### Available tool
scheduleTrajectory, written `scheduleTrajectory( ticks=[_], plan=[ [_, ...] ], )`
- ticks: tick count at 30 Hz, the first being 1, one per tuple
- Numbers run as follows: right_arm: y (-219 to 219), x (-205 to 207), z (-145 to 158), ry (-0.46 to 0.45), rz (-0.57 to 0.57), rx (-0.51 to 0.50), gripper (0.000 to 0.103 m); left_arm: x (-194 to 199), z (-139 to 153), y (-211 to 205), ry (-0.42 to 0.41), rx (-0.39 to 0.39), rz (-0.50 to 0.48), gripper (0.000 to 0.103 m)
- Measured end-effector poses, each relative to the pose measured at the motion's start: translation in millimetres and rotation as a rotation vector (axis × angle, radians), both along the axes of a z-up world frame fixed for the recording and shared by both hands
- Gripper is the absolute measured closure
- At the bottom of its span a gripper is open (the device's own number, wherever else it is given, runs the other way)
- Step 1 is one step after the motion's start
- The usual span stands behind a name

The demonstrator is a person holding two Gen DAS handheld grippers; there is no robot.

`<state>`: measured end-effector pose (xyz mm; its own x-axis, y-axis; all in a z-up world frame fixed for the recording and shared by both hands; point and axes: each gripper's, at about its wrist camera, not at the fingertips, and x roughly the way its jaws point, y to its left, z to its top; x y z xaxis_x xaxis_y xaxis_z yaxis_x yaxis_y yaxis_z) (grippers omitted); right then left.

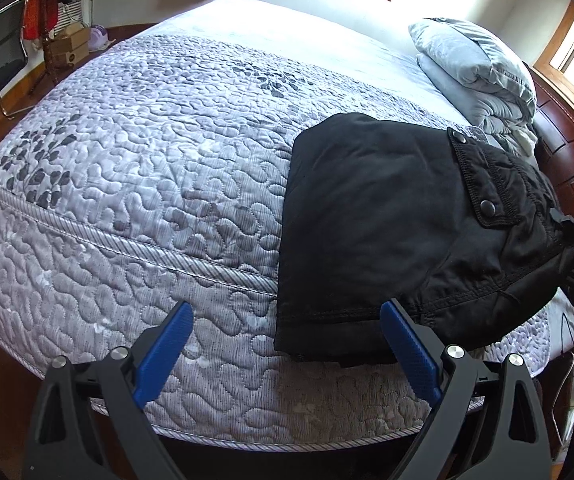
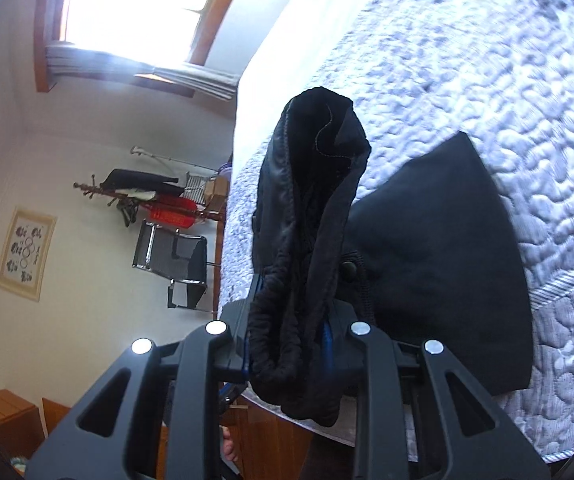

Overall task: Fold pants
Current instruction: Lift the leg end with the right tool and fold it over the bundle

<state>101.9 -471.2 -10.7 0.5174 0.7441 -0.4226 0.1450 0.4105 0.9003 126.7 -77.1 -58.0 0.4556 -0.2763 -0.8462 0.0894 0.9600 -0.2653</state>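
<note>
While left wrist view shows left gripper [image 1: 287,332] released beside folded pants [image 1: 387,216] on bed [image 1: 127,184], only right view shows right gripper [image 2: 291,344] clenching waistband [image 2: 287,300].

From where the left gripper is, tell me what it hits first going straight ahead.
Probably the quilt: the open left gripper points down at the bed, its right finger over the pants edge. Depth is unclear, so that finger might brush the pants first.

Home bedroom: big bed [image 1: 135,184] w/ quilted grey-lilac floral bedspread, folded duvet [image 1: 483,76] stacked by the dark wood headboard [image 1: 571,160]. Wood-framed windows [image 2: 127,4] w/ curtains, coat stand [image 2: 135,196] w/ clothes, framed picture [image 2: 26,252] on the wall, black chair [image 2: 175,268], wood floor.
</note>
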Motion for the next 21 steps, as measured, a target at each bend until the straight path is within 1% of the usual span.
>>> scheduleTrajectory(
  ticks=[7,11,15,16,19,21],
  plan=[
    [-9.0,-1.9,-40.7,0.069,-0.027,0.024,0.079,0.4,-1.2,-9.8,0.007,0.019,-0.023,0.008],
    [-15.0,-3.9,-56.2,0.089,-0.038,0.036,0.079,0.8,-1.9,-14.5,0.010,0.031,-0.034,0.008],
    [-15.8,-6.0,-68.1,0.112,-0.023,-0.024,0.078,2.3,-2.8,-18.8,0.013,0.041,-0.041,0.008],
    [-16.0,-7.6,-72.5,0.118,-0.021,-0.034,0.077,2.6,-3.2,-20.0,0.014,0.043,-0.044,0.008],
    [-18.0,-12.5,-81.3,0.138,-0.026,-0.032,0.064,3.2,-4.0,-22.6,0.018,0.045,-0.051,0.008],
    [-20.6,-18.4,-82.7,0.130,-0.030,-0.028,0.061,3.0,-4.3,-23.8,0.019,0.049,-0.055,0.008]
  ],
)
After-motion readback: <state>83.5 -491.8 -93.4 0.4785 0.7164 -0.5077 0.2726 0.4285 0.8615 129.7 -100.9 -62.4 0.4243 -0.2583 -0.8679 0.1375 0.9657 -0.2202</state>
